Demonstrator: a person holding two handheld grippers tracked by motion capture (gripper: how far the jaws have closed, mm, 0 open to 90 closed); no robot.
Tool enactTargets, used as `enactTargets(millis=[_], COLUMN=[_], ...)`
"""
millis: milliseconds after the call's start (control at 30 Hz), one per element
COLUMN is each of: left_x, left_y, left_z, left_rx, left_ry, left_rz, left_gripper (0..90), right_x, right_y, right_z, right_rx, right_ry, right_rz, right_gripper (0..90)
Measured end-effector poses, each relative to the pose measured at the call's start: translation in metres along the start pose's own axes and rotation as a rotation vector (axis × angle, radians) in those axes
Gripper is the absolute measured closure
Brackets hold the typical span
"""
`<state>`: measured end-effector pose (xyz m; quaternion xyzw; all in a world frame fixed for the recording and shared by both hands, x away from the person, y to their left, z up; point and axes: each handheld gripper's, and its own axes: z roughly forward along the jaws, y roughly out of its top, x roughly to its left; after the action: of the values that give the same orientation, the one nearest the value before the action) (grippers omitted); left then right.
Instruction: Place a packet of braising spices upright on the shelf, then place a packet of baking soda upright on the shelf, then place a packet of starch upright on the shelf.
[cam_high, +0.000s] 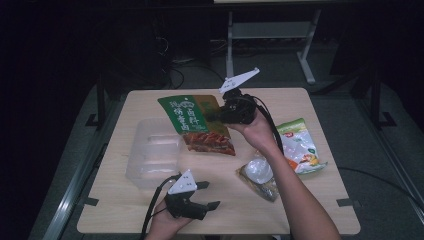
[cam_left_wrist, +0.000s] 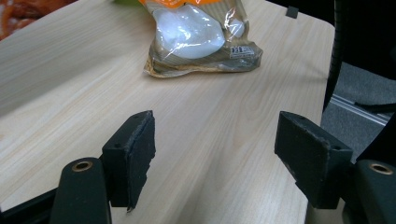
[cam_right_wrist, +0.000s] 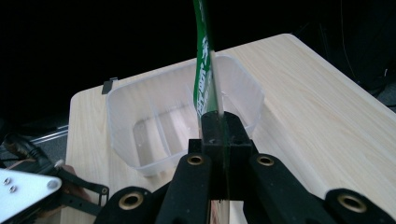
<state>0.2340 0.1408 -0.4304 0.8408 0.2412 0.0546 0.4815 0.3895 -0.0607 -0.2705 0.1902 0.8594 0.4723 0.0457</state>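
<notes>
My right gripper (cam_high: 209, 116) is raised over the middle of the table and shut on the edge of a green-labelled snack packet (cam_high: 187, 116), whose lower part shows reddish food. In the right gripper view the packet (cam_right_wrist: 203, 70) stands edge-on out of the closed jaws (cam_right_wrist: 219, 126), above a clear plastic container (cam_right_wrist: 154, 121). That container (cam_high: 150, 155) sits on the table's left side, just left of the packet. My left gripper (cam_high: 209, 194) rests low near the front edge, open, with nothing between its jaws (cam_left_wrist: 215, 149).
A clear bag with a white round item (cam_high: 260, 176) lies right of centre, and it lies ahead of the left jaws (cam_left_wrist: 196, 37). A green-and-white snack bag (cam_high: 300, 145) lies at the right. The wooden table (cam_high: 150, 210) has bare space at the front.
</notes>
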Motion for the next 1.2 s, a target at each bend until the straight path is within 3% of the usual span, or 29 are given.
enactTargets(millis=[633, 1200], left_x=[0.000, 0.000], left_y=[0.001, 0.002], left_z=[0.000, 0.001], left_rx=[0.005, 0.017], left_ry=[-0.010, -0.003], left_rz=[0.006, 0.026], left_gripper=[28.3, 27.7], right_x=[-0.002, -0.011], right_y=[0.025, 0.054], right_z=[0.016, 0.049], right_rx=[-0.037, -0.060], right_ry=[0.012, 0.035], right_rz=[0.002, 0.006], right_gripper=[89.8, 89.8])
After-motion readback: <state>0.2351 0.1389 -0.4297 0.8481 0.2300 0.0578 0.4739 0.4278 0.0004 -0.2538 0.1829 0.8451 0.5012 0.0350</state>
